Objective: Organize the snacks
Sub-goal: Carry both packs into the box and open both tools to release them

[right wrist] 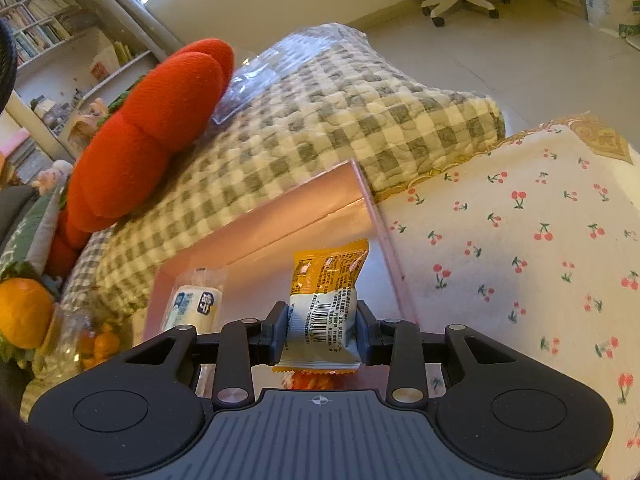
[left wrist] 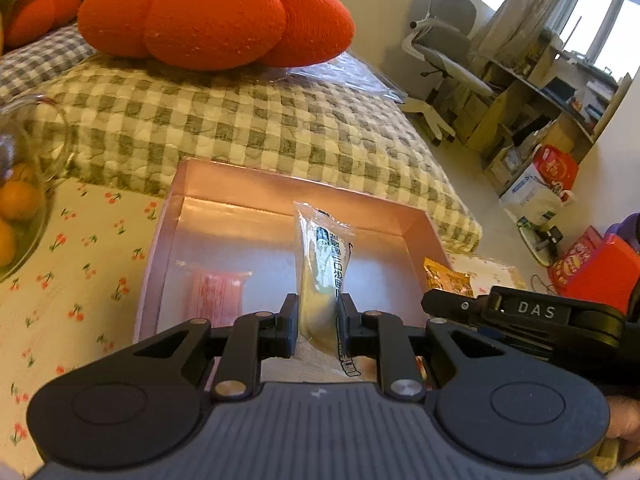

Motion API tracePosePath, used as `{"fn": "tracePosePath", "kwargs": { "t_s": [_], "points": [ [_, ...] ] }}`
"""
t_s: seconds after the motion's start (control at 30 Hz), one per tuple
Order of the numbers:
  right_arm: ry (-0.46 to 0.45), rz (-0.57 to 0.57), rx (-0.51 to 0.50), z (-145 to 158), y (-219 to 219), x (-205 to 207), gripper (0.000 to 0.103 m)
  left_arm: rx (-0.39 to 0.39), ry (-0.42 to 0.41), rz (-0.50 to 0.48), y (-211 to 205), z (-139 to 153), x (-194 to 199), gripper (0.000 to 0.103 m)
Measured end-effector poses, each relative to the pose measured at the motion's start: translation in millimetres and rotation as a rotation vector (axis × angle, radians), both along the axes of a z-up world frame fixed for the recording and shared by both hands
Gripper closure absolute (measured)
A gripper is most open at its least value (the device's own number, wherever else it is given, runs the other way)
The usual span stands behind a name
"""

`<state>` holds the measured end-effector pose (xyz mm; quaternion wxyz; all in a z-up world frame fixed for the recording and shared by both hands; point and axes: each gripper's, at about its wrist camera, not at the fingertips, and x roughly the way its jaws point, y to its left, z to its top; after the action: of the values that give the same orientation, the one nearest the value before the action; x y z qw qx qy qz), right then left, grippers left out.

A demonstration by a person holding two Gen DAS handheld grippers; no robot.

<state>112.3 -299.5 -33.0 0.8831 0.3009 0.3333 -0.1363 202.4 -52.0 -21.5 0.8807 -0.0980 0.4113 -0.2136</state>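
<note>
My left gripper (left wrist: 318,322) is clenched on a clear-wrapped, pale yellow snack packet (left wrist: 320,264), its two black fingers pinching the wrapper low down so that the packet stands upright over the open pink box (left wrist: 224,188). Inside that box, to the left of the packet, a pink-wrapped snack (left wrist: 216,294) lies flat on the floor of the box. My right gripper (right wrist: 322,330) grips an orange and white snack packet (right wrist: 326,300) across its barcoded middle, the orange crimped end poking up above the fingers; it hangs over the same pink box, near its right-hand wall. In the right wrist view a white, blue-labelled packet (right wrist: 194,306) shows at the box's left side. The box sits on a cherry-print cloth (right wrist: 520,240), up against a green-checked quilt (left wrist: 248,120) that carries a big orange knitted cushion (left wrist: 216,12). A glass bowl of oranges (left wrist: 20,200) stands at the left edge of the cloth.
</note>
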Motion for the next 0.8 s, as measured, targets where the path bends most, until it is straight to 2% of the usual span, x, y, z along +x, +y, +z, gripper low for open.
{"fn": "tracePosePath", "kwargs": {
  "t_s": [0.23,0.5,0.57,0.63,0.73,0.8],
  "points": [
    [0.002,0.028,-0.042,-2.7,-0.9,18.6,0.069,0.051,-0.025,-0.005,-4.8,-8.1,14.5,0.085],
    [0.014,0.027,-0.081,-6.5,-1.0,24.0,0.066,0.063,-0.029,-0.014,-4.2,-10.6,13.8,0.084],
    [0.017,0.028,-0.073,-6.0,-2.3,23.3,0.063,0.064,-0.038,-0.016,-6.0,-9.1,14.5,0.073],
    [0.006,0.041,-0.048,-4.2,-2.7,22.0,0.051,0.067,-0.046,-0.024,-6.5,-7.5,13.4,0.068],
    [-0.003,0.046,-0.056,2.2,1.7,19.3,0.039,0.075,-0.051,-0.037,-8.5,-4.2,11.1,0.059],
    [-0.003,0.047,-0.078,7.8,5.0,16.7,0.037,0.076,-0.061,-0.035,-9.1,-0.4,7.7,0.051]
  ]
}}
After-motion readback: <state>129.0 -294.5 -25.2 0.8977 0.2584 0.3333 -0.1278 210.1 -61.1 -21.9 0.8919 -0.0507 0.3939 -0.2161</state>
